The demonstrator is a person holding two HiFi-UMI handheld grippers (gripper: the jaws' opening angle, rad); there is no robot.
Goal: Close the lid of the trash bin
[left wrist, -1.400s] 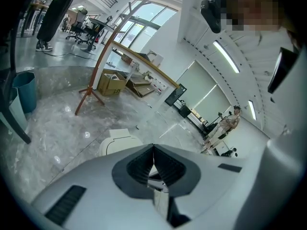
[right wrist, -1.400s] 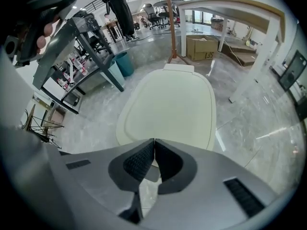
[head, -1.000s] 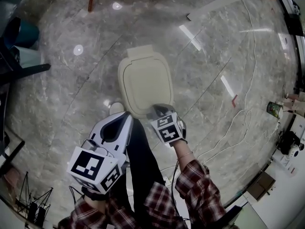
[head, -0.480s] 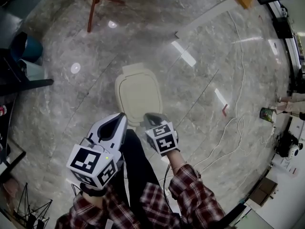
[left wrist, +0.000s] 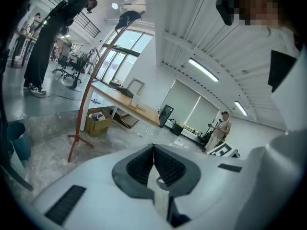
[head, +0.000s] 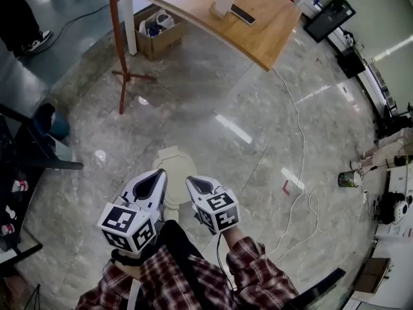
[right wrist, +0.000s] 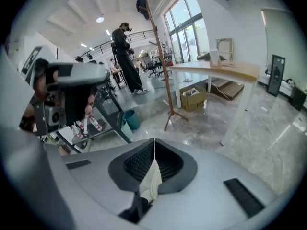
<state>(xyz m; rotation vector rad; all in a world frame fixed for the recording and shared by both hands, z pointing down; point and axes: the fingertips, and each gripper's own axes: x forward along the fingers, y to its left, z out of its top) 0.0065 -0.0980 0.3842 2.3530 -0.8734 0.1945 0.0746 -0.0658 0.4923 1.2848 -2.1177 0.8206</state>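
Marble floor (head: 271,134): wooden table (head: 213,11) and red stand (head: 120,57) well beyond. Trash bin (head: 171,163), lid down, shows between your left gripper (head: 157,174) and right gripper (head: 192,183); both jaws pressed together, empty.

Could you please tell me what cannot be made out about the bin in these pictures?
- Cream plastic trash bin, head view: near part hidden behind the left claw and right claw; lid's front edge unseen.
- Both gripper views: they face the room, giving no clear sight of the bin.
- Objects on the wooden table, head view: too small.

trash bin (head: 170,165) partly hidden, table (head: 271,31) cut off
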